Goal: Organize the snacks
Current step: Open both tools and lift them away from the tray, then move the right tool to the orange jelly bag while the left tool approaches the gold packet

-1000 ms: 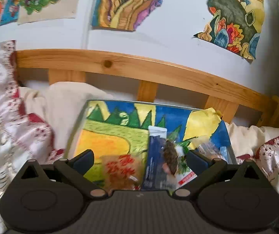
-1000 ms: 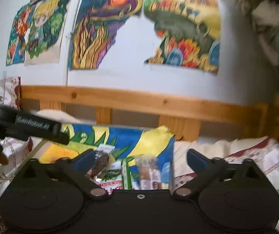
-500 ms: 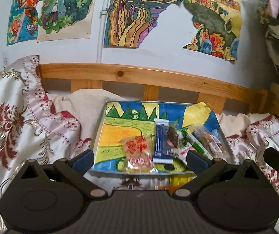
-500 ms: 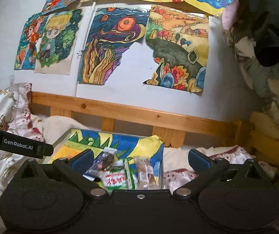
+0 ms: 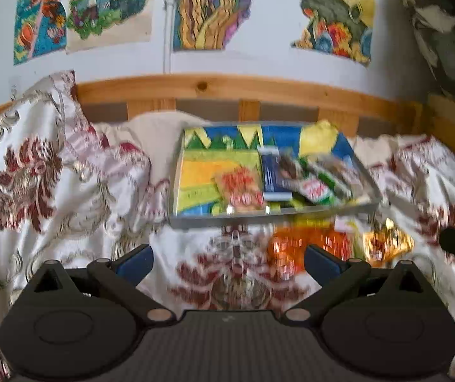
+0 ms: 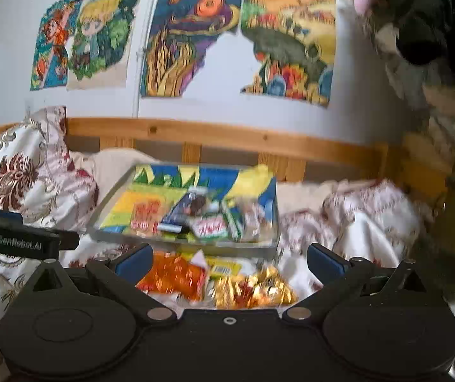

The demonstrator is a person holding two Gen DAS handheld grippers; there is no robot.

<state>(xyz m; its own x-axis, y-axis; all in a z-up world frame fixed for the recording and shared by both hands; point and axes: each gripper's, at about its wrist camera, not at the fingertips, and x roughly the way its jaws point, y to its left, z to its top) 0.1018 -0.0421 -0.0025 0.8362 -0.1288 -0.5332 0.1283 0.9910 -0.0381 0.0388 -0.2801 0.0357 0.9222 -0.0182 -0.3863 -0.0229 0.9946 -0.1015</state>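
A tray (image 5: 259, 215) with a colourful painted bottom lies on the bed and holds several snack packets, among them a clear packet with red print (image 5: 240, 184) and a dark blue bar (image 5: 273, 175). It also shows in the right wrist view (image 6: 182, 240). In front of the tray an orange packet (image 6: 173, 275) and a gold packet (image 6: 252, 288) lie on the bedspread. My left gripper (image 5: 227, 261) is open and empty, short of the tray. My right gripper (image 6: 229, 259) is open and empty above the orange and gold packets. Both views are blurred.
A floral white and red bedspread (image 5: 46, 184) covers the bed. A wooden bed rail (image 5: 227, 90) runs behind the tray, below a wall with paintings. The left gripper's body (image 6: 23, 242) shows at the left of the right wrist view.
Both grippers have pulled back from the tray, which looks smaller and farther. The orange and gold packets in front of the tray have come into view.
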